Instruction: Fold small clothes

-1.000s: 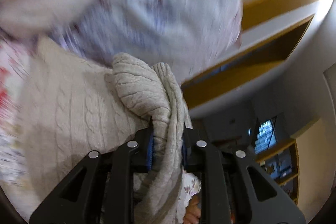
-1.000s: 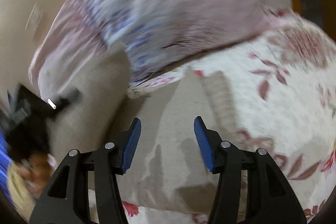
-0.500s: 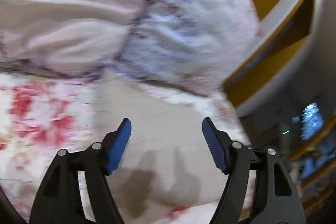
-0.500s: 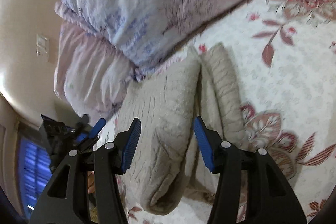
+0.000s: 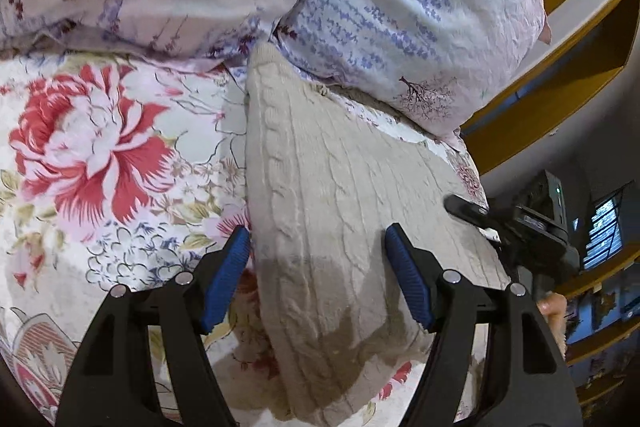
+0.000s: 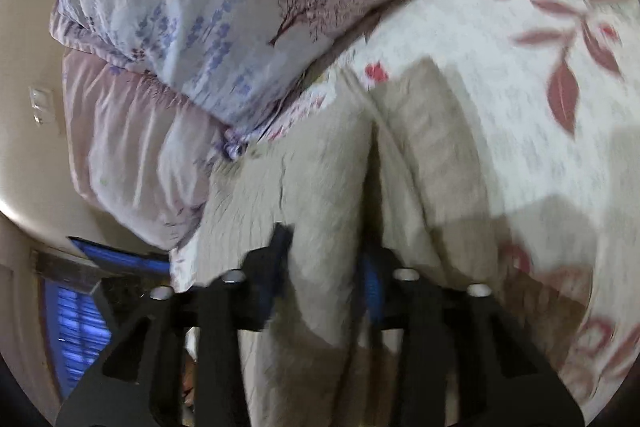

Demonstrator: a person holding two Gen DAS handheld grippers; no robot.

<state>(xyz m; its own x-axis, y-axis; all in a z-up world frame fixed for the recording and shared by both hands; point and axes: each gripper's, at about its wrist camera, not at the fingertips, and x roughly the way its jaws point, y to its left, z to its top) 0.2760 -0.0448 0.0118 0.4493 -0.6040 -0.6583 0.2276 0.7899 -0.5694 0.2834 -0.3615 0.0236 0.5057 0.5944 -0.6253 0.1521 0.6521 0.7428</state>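
The left gripper (image 5: 318,267) is held spread wide, nothing pinched, over a beige cable-knit sweater (image 5: 340,195). The right gripper (image 6: 326,291) is seen blurred, its jaws having just been closing, and a raised fold of the sweater is pinched between them. The folded sweater is laid on a floral bedsheet (image 5: 100,155), its far end touching 2 lavender-print pillows (image 5: 420,7) at the bed's head.
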